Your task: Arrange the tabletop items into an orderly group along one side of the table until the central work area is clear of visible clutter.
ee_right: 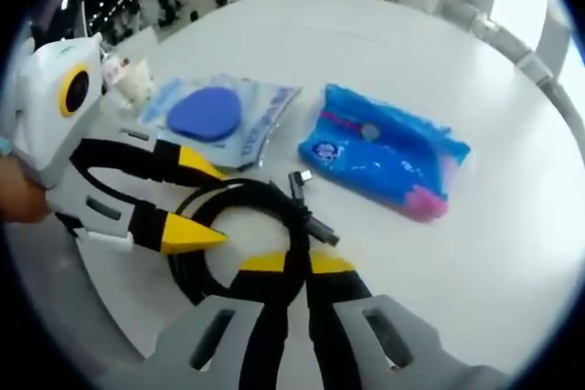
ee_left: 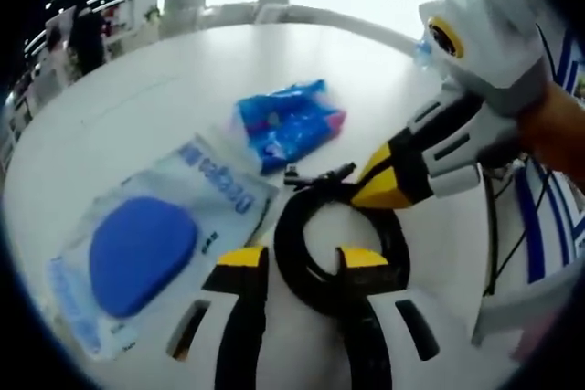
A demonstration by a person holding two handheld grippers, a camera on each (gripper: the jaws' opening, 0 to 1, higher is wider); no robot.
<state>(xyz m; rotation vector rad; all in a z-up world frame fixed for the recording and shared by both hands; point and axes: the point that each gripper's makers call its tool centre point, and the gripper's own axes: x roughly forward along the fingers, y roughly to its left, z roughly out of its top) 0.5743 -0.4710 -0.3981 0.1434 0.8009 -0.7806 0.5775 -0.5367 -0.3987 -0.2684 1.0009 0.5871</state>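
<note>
Matt black cable (ee_right: 239, 226); glossy plastic pouch (ee_right: 384, 150); smooth table (ee_right: 384, 52).

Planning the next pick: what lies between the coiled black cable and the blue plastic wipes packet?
In the right gripper view, only bare white table separates the coiled black cable from the blue plastic wipes packet; the cable's plug ends point toward it.

White-bodied tongs (ee_left: 302, 267) — black jaws, yellow tips.

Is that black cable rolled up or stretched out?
Rolled up. The black cable lies in a loose coil on the white table, its plug ends sticking out at one side.
</note>
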